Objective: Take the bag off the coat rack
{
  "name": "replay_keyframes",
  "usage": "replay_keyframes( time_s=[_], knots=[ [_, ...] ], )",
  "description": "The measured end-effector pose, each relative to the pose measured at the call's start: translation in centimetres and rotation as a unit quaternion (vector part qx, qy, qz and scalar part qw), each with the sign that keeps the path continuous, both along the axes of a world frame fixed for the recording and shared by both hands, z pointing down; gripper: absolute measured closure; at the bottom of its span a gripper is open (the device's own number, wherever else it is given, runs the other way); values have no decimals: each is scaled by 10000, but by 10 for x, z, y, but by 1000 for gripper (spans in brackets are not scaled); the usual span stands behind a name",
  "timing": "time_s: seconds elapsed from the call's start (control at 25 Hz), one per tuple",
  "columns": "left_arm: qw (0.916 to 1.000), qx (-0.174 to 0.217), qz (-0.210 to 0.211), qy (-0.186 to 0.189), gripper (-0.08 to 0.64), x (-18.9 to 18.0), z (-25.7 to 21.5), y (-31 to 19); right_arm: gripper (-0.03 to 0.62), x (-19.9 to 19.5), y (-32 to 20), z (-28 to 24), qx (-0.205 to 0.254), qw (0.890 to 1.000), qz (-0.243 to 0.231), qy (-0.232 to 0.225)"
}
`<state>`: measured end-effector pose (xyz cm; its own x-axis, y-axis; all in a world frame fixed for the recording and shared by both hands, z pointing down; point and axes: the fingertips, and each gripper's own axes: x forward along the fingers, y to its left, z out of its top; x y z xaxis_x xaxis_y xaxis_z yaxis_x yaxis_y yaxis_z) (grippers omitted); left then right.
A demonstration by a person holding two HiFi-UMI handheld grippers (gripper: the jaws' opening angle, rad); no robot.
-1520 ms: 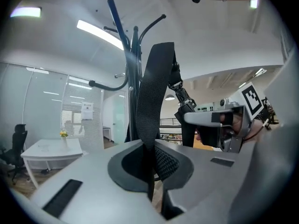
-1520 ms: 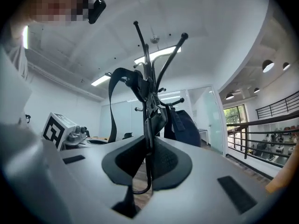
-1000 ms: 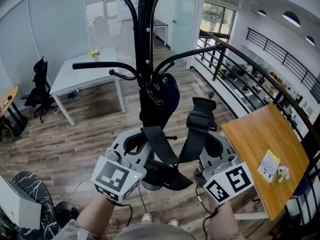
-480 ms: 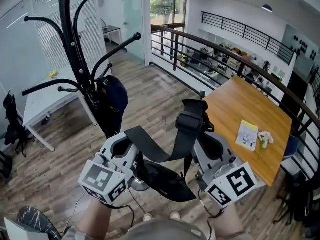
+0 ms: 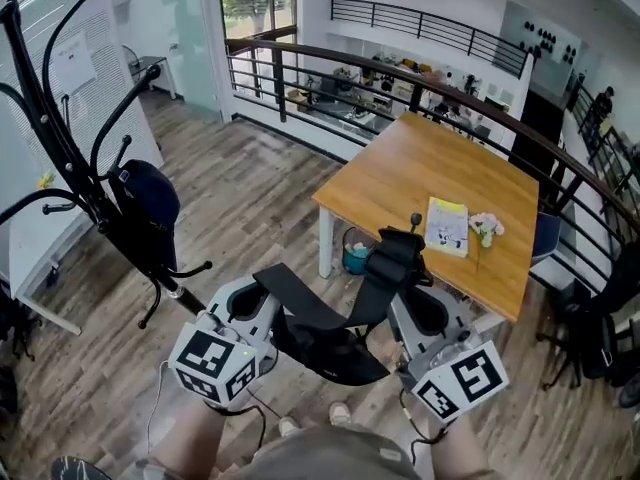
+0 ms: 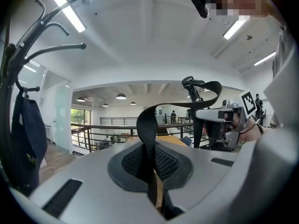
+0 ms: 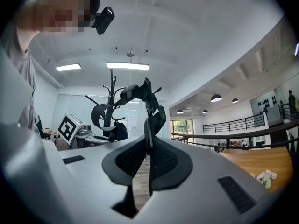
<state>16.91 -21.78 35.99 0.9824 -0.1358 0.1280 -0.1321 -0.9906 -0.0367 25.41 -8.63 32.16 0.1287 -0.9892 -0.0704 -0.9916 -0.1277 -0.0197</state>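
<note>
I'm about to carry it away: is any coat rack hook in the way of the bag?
Nothing visible. The bag hangs by its strap between the left gripper and right gripper, clear of the coat rack.

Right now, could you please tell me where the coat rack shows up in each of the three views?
Head view: the coat rack stands at the far left, on the wood floor.
Left gripper view: it runs along the left edge, its arms curving over the upper left.
Right gripper view: it is small, left of centre, in the background.
Shared landmark: the black strap, near the middle of all three.
</note>
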Motion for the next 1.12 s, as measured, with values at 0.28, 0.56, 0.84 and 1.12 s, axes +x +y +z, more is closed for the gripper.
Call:
replay_keyframes(
  time_s=[0.28,0.56,0.84,1.12],
  knots=[
    [9983,-265,315,-401,543,22,48,21,535,13,24,47,-578,9975,391,84],
    [9943,-516,442,-820,543,24,94,34,535,24,39,87,-848,9939,596,-381],
    [9937,-506,423,-907,543,26,99,37,535,27,38,94,-899,9932,540,-503],
    [9944,-494,258,-900,543,21,96,31,535,27,37,94,-937,9932,451,-532]
  ],
)
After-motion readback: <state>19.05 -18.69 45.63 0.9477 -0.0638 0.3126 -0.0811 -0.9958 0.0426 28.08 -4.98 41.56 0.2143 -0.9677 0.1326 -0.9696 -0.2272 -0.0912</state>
